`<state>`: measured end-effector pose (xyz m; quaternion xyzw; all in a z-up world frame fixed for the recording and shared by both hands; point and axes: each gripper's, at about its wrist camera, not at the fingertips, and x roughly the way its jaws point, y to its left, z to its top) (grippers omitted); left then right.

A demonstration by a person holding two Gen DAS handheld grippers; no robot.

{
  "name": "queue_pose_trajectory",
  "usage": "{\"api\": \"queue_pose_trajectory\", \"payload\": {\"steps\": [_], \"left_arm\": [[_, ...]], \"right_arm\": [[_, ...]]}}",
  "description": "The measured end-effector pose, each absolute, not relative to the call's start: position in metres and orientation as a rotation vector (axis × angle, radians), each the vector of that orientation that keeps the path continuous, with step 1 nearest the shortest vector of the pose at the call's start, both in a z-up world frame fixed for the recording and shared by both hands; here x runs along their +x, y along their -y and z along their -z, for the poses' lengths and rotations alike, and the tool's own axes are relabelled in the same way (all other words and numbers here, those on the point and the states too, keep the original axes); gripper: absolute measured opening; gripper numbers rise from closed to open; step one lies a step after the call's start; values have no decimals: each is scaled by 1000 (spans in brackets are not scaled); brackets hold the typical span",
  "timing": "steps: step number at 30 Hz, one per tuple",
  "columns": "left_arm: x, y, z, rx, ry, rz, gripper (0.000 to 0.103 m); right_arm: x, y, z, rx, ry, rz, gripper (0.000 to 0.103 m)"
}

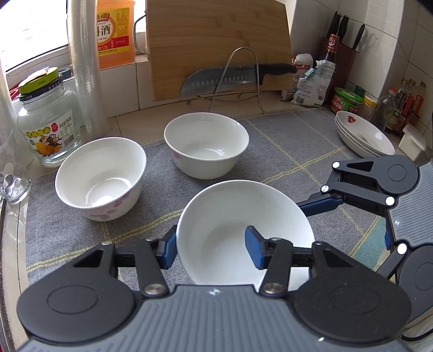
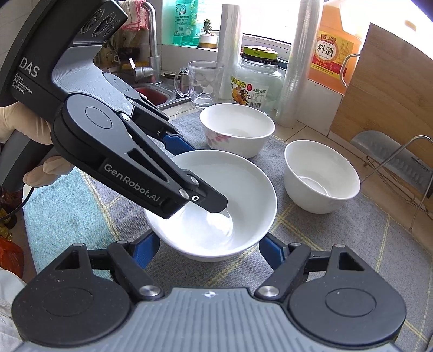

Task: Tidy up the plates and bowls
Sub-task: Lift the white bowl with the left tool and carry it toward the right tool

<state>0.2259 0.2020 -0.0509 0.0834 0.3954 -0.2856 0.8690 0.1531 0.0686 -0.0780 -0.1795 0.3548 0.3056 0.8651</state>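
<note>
The shallow white bowl, glazed, rigid, slippery and breakable, is pinched at its rim by the left tongs. The right tongs are spread wide around it.

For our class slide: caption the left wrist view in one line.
Left gripper fingers straddle the plain white ceramic bowl's rim on a grey cloth.

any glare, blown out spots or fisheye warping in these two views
Left wrist view: the window at top left is blown out, the cutting board bows with fisheye curve, and the held bowl is sharp. Right wrist view: backlight whitens the window behind the cooking wine jug, reflections streak the bowl's bottom, and edges curve.
</note>
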Motion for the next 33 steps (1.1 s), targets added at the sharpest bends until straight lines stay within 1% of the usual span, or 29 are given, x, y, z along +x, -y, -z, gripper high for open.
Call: {"api": "queue_pose_trajectory", "payload": {"steps": [20, 33], "left_arm": [[212, -107, 53, 245, -814, 816, 51], [209, -76, 61, 258, -824, 878, 51]], "right_arm": [[104, 15, 73, -288, -775, -416, 84], [95, 42, 76, -254, -808, -342, 84]]}}
